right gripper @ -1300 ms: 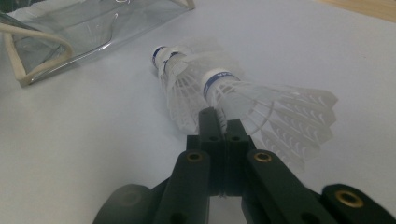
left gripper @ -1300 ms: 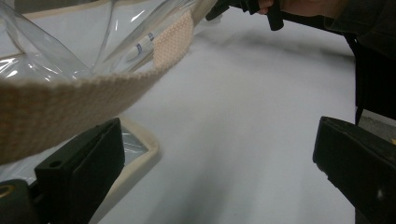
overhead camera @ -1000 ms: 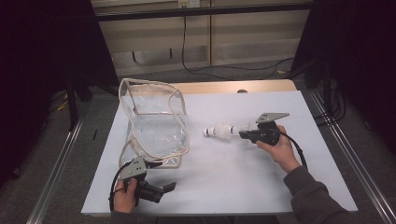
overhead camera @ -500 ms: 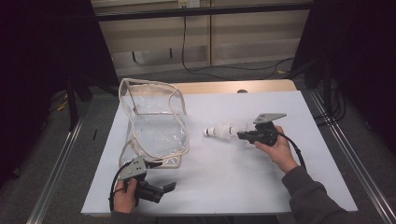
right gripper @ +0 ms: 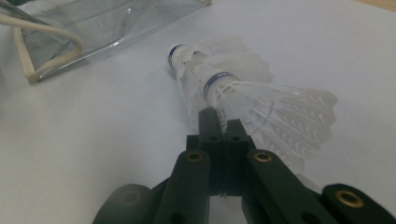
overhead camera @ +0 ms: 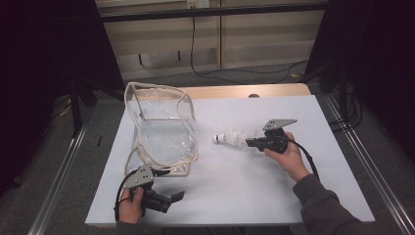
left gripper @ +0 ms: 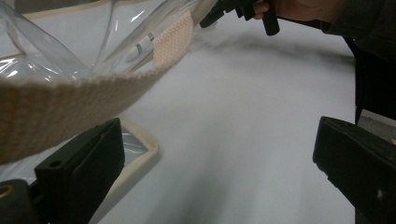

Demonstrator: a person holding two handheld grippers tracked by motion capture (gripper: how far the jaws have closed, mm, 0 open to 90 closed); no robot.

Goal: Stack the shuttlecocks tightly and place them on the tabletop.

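Observation:
A nested stack of white feather shuttlecocks (overhead camera: 234, 137) (right gripper: 224, 84) lies low over the white sheet at mid-table, cork ends pointing left toward the bag. My right gripper (overhead camera: 252, 143) (right gripper: 219, 122) is shut on the feather skirt of the nearest one. A clear plastic bag (overhead camera: 161, 127) with beige trim stands open at the left. My left gripper (overhead camera: 169, 200) (left gripper: 215, 163) hovers open near the table's front edge, just before the bag's front corner. The bag's beige strap (left gripper: 84, 100) crosses above its left jaw, and nothing sits between the jaws.
The white sheet (overhead camera: 244, 186) covers the wooden table (overhead camera: 274, 91). Metal rails run along both sides on the floor. A cable trails from the right gripper past the person's sleeve (overhead camera: 323, 205).

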